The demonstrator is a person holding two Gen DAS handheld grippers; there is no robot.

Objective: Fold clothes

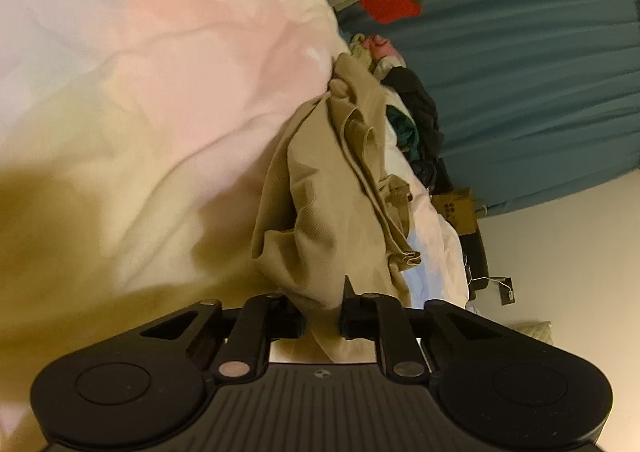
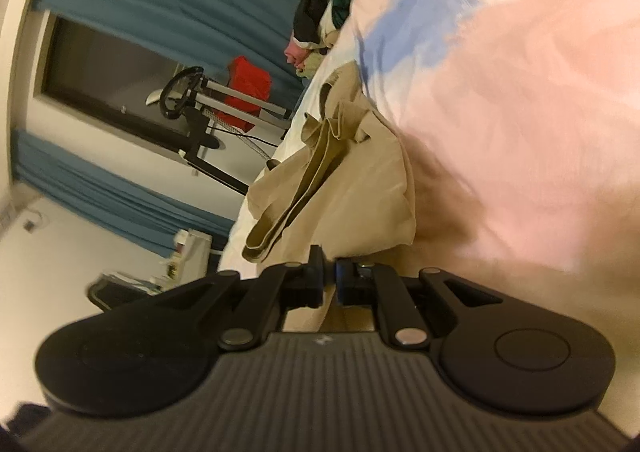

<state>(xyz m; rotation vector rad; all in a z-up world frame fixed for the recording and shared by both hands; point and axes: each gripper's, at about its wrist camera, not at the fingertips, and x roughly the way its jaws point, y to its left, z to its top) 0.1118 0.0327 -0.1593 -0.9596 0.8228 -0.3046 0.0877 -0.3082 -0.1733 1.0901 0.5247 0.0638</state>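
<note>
A beige garment [image 1: 320, 204] lies bunched on the pastel bedsheet [image 1: 160, 72]. My left gripper [image 1: 323, 312] is shut on one edge of it, with cloth pinched between the fingers. In the right wrist view the same beige garment [image 2: 352, 188] hangs in folds with a strap or waistband [image 2: 288, 208] drooping. My right gripper [image 2: 329, 280] is shut on another edge of it, over the bedsheet [image 2: 520, 92]. Both views are tilted sideways.
A pile of other clothes [image 1: 408, 108] lies at the bed's far edge, also in the right wrist view [image 2: 324, 12]. Teal curtains [image 1: 540, 72], a red cloth on a metal stand [image 2: 248, 88], a cardboard box [image 1: 456, 208] and a white wall lie beyond.
</note>
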